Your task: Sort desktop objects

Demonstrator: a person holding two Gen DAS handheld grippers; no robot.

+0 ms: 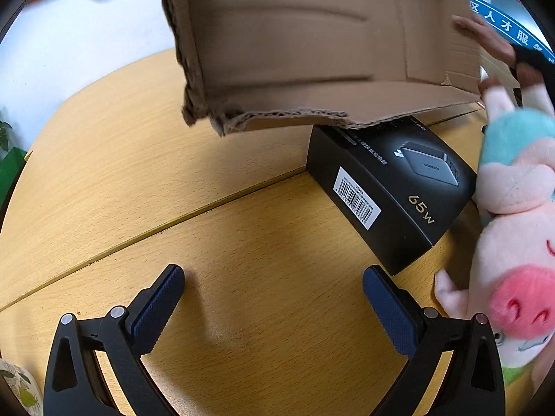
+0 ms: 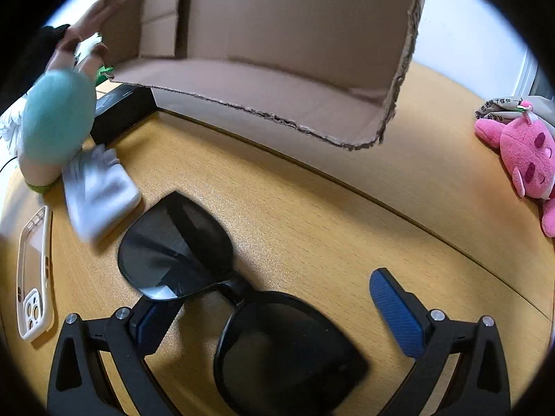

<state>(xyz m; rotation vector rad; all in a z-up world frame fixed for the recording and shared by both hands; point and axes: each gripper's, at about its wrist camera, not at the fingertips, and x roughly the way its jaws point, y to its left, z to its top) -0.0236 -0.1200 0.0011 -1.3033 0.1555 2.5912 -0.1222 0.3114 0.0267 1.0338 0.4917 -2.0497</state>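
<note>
Sorting looks barely begun: cardboard box (image 2: 263,69) is tipped up, inside looks empty as far as visible, a hand (image 1: 492,40) at its edge. Everything is on the wooden table (image 1: 242,228): black charger box (image 1: 392,190) half under the box edge, pig plush (image 1: 517,242), sunglasses (image 2: 225,294), phone case (image 2: 34,274), white pouch (image 2: 97,190), pink plush (image 2: 523,159). Left gripper (image 1: 274,308) wide open, holding nothing. Right gripper (image 2: 274,312) wide open over the sunglasses, not clamped.

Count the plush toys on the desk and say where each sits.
2: a pig plush beside the black box, and a pink plush at the desk's far right edge. The cardboard box may hide more.
</note>
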